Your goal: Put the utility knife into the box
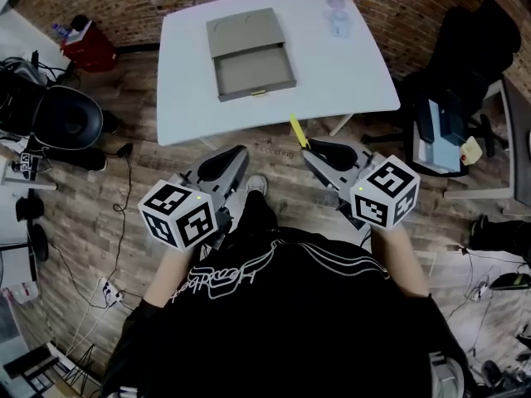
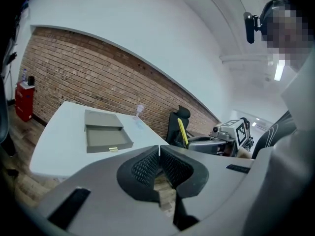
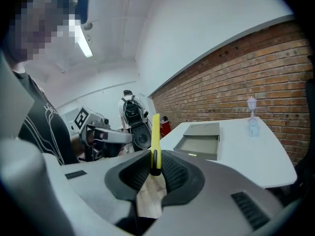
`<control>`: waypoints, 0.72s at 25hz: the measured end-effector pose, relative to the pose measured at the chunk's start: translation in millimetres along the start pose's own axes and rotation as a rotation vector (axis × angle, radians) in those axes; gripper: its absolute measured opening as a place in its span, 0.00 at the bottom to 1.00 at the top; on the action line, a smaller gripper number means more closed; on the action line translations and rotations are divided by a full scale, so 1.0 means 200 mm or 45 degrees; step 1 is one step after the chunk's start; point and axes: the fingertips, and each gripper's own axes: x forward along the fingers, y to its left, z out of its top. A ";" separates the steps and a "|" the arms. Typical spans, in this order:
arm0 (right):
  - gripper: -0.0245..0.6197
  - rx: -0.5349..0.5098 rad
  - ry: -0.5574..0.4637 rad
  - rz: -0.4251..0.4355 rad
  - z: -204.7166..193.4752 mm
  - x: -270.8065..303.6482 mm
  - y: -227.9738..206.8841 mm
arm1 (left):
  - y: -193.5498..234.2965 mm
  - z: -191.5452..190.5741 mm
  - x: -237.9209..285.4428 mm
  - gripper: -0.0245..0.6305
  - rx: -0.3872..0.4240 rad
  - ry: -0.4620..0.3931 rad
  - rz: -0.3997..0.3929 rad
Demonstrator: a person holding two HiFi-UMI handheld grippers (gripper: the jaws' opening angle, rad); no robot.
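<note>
Jaws of the right gripper [image 3: 156, 157] are closed on the yellow utility knife [image 3: 155, 132], clamped near its lower end, so most of its length projects forward past the pads. Those of the left gripper [image 2: 160, 154] are together, with nothing between them. Both grippers hang short of the white table [image 1: 348, 65], where the grey box [image 1: 253, 71] lies with its tray slid open toward the person. The step in hand appears to be the carry to the box. It would go best with the grip kept firm, the knife brought low and lengthwise over the open tray, and released only once it rests inside. Count: two grippers, one knife, one box, one table, one clear bottle [image 1: 338, 15] at the table's far edge.
</note>
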 end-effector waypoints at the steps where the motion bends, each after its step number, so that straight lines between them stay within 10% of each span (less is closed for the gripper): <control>1: 0.14 0.003 0.004 -0.010 0.02 0.03 -0.03 | 0.04 0.03 0.03 0.09 -0.001 0.002 -0.006; 18: 0.14 -0.001 0.220 -0.169 0.22 0.62 -0.58 | 0.76 0.41 0.40 0.09 -0.015 0.066 -0.025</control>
